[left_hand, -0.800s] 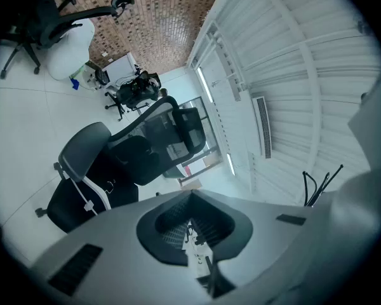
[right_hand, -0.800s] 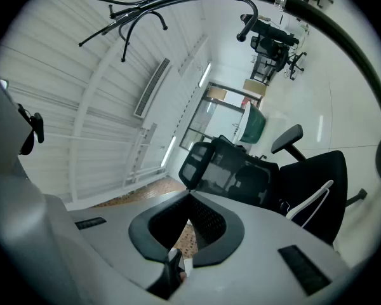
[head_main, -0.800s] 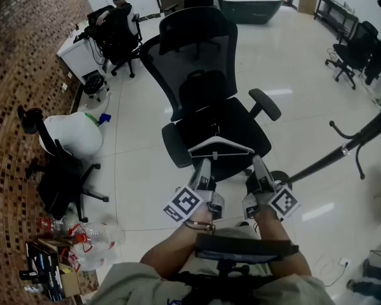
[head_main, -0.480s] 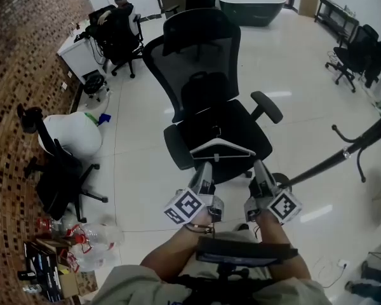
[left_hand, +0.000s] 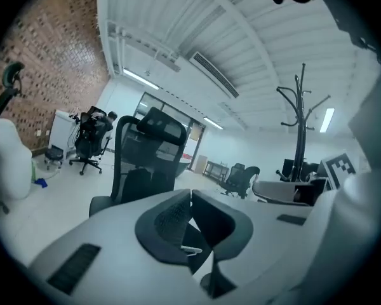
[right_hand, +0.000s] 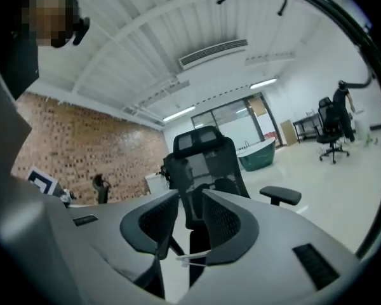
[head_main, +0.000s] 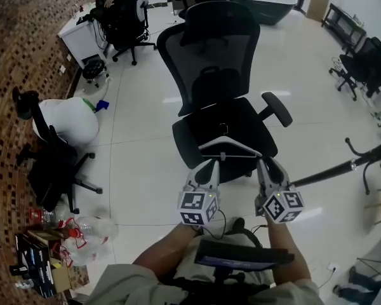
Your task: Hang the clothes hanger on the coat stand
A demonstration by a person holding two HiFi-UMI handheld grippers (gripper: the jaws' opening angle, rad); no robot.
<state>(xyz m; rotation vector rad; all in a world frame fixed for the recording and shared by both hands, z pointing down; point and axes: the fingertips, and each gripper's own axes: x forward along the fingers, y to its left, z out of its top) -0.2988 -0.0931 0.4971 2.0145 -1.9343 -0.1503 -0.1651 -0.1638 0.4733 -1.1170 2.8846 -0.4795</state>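
Observation:
A white clothes hanger (head_main: 230, 147) lies level over the front of a black office chair's seat (head_main: 223, 122); I cannot tell whether it rests on the seat. My left gripper (head_main: 209, 165) is at its left end and my right gripper (head_main: 265, 164) at its right end. In the left gripper view the jaws (left_hand: 190, 234) are closed on a thin white piece of the hanger (left_hand: 192, 250). In the right gripper view a white rod of the hanger (right_hand: 195, 257) spans the narrow gap between the pads (right_hand: 223, 224). The black coat stand (head_main: 343, 168) stands to the right, its trunk and hooks (left_hand: 300, 122) also in the left gripper view.
Further black office chairs (head_main: 124, 18) stand at the back left, where a person sits at a white desk (head_main: 82, 33). A white bag (head_main: 66, 119) lies on a chair at the left. Bottles and clutter (head_main: 82, 234) lie by the brick wall. A dark tub (head_main: 263, 2) is at the back.
The two marker cubes have drawn slightly closer together, with the hanger still between the grippers. The whole head view has shifted, and the chair sits a little further right.

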